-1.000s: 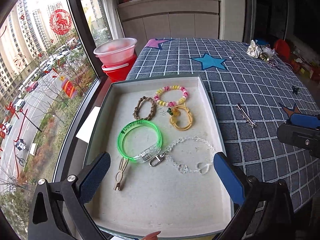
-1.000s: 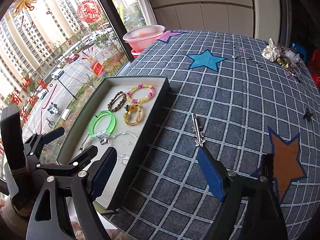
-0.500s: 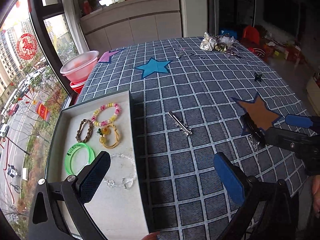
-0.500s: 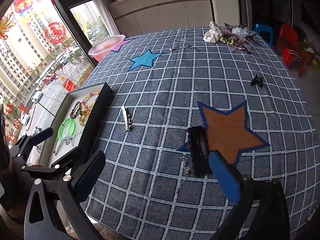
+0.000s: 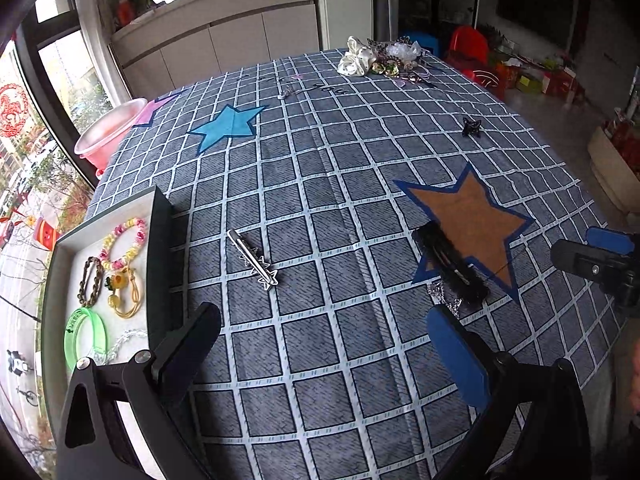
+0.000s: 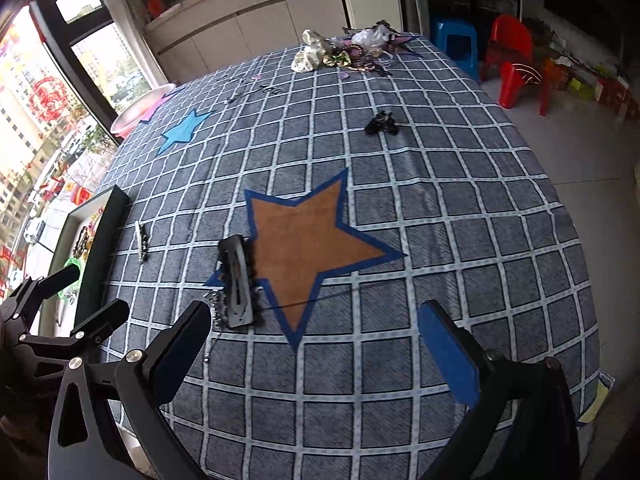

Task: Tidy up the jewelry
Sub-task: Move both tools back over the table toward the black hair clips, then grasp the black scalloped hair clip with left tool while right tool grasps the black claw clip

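Note:
The jewelry tray (image 5: pixel 158 240) sits at the table's left edge and holds several bracelets, among them a green bangle (image 5: pixel 86 336) and a beaded one (image 5: pixel 122 242). A silver star hair clip (image 5: pixel 252 256) lies on the checked cloth right of the tray; it also shows in the right wrist view (image 6: pixel 141 242). A black hair clip (image 6: pixel 237 282) lies at the orange star's left tip, over a silver chain (image 6: pixel 214 308). My left gripper (image 5: pixel 324 356) is open and empty above the cloth. My right gripper (image 6: pixel 316 350) is open and empty, just short of the black clip.
A small black clip (image 6: pixel 381 123) lies farther back. A pile of hair accessories (image 6: pixel 344 54) sits at the far edge. A pink basin (image 5: pixel 106 136) stands at the far left corner. Red chairs (image 6: pixel 516 64) stand beyond the table's right side.
Both grippers have swung right, away from the tray. The tray has slid to the left edge of both views and the black clip and orange star have come to the centre.

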The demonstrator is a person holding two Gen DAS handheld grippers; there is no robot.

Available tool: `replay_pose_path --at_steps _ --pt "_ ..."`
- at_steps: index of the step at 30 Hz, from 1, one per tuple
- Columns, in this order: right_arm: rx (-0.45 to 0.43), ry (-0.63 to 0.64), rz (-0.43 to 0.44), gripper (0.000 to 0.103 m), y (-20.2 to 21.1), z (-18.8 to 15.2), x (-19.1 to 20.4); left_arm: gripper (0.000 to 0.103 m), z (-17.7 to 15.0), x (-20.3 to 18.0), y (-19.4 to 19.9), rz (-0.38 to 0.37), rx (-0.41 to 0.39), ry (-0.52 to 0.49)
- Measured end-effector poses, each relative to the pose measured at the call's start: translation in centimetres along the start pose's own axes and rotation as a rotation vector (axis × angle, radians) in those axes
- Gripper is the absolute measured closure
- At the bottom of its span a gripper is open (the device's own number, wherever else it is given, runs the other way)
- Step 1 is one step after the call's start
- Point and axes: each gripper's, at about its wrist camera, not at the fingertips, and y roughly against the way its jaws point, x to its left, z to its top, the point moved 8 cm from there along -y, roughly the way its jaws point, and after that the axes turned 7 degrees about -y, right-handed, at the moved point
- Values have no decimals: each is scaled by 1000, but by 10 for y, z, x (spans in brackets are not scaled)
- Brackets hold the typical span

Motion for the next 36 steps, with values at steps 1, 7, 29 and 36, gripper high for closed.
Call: replay_pose_path --at_steps 1,7,29,36 --pt "1 -11 -12 0 -1 2 -6 0 1 -4 -4 -16 7 -4" --pt "-3 -24 -65 0 -11 15 -29 0 11 -26 -24 -74 41 0" --pt "-30 7 -100 0 -88 124 -33 14 39 -64 -75 -57 134 70" --pt "-32 -16 -120 4 -115 140 -31 19 43 -69 -75 -49 121 74"
